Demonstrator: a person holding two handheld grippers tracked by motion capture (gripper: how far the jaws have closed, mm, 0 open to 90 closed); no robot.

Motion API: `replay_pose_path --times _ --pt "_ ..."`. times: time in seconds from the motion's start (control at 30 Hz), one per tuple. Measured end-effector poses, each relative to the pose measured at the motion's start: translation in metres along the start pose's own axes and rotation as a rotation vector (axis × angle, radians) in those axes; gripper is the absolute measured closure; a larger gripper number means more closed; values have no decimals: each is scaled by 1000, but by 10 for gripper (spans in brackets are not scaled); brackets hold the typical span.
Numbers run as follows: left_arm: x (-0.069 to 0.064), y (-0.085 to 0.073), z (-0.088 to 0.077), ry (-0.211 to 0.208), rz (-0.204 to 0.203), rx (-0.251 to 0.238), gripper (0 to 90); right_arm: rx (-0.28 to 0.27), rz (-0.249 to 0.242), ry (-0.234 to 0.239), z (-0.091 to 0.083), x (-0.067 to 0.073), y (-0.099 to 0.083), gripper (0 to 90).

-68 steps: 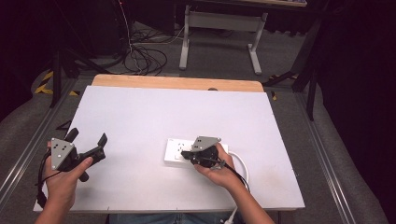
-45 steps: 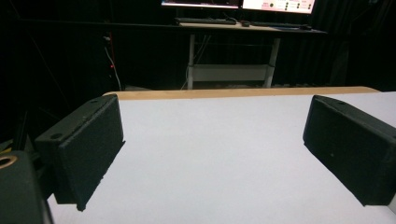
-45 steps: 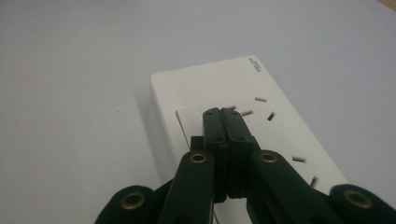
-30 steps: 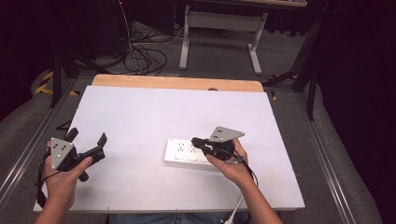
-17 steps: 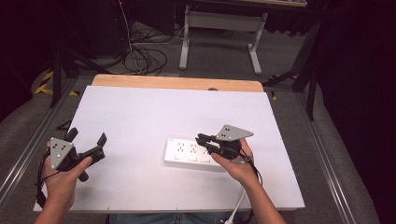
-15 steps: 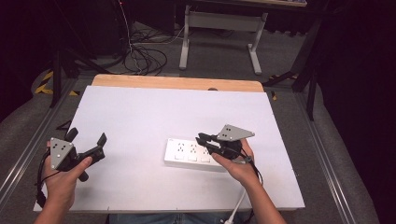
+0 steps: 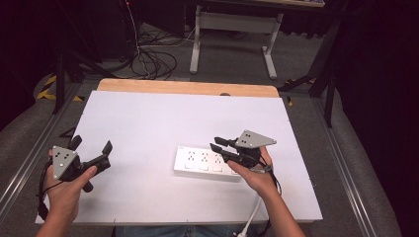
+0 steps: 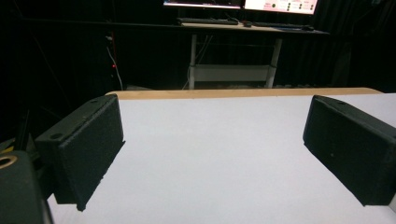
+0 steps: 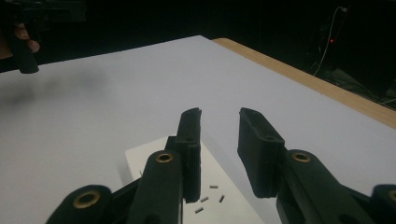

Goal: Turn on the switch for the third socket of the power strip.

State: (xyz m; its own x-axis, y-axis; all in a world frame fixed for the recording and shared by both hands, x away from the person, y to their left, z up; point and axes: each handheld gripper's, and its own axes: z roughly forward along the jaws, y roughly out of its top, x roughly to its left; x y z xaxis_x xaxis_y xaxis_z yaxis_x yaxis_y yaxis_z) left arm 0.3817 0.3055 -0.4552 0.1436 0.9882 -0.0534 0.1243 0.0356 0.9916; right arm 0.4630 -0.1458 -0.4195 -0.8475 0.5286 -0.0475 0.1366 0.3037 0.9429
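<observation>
A white power strip (image 7: 205, 162) lies flat on the white table (image 7: 148, 118), right of centre. My right gripper (image 7: 215, 143) hovers over the strip's right end and points left along it. Its jaws have just been opening and stand a little apart with nothing between them. In the right gripper view the right gripper (image 9: 219, 116) sits above the power strip (image 9: 219, 196), whose socket slots show below the jaws. My left gripper (image 7: 92, 144) is held at the table's left side, wide open and empty. The left gripper (image 8: 215, 116) looks across bare tabletop.
The strip's white cable (image 7: 252, 217) runs off the table's front edge under the right forearm. A wooden strip (image 7: 188, 88) borders the far edge. Beyond it are a desk frame (image 7: 232, 29) and floor cables (image 7: 153, 59). The left hand's gripper (image 9: 28, 28) appears far off.
The right gripper slid from over the strip's middle toward its right end, and its jaws parted. The left gripper stayed put.
</observation>
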Motion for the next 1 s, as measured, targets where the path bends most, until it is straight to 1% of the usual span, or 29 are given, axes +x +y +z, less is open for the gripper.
replay_pose_path --times 0.23,0.33,0.53,0.77,0.9,1.0 --pt "0 0 -1 -1 5 3 54 -17 5 -4 -4 -3 1 677" --pt "1 0 -1 0 -1 2 54 -32 14 -14 -7 -5 1 653" --pt "0 0 0 -4 7 3 54 -47 16 -33 -14 -10 1 638" --pt "-1 0 0 -3 5 3 54 -72 18 -50 -20 -12 2 610" --pt "0 0 0 -4 6 3 54 -85 22 -52 -23 -14 1 599" --pt "0 0 0 -1 3 1 54 -93 24 -65 -26 -15 1 581"
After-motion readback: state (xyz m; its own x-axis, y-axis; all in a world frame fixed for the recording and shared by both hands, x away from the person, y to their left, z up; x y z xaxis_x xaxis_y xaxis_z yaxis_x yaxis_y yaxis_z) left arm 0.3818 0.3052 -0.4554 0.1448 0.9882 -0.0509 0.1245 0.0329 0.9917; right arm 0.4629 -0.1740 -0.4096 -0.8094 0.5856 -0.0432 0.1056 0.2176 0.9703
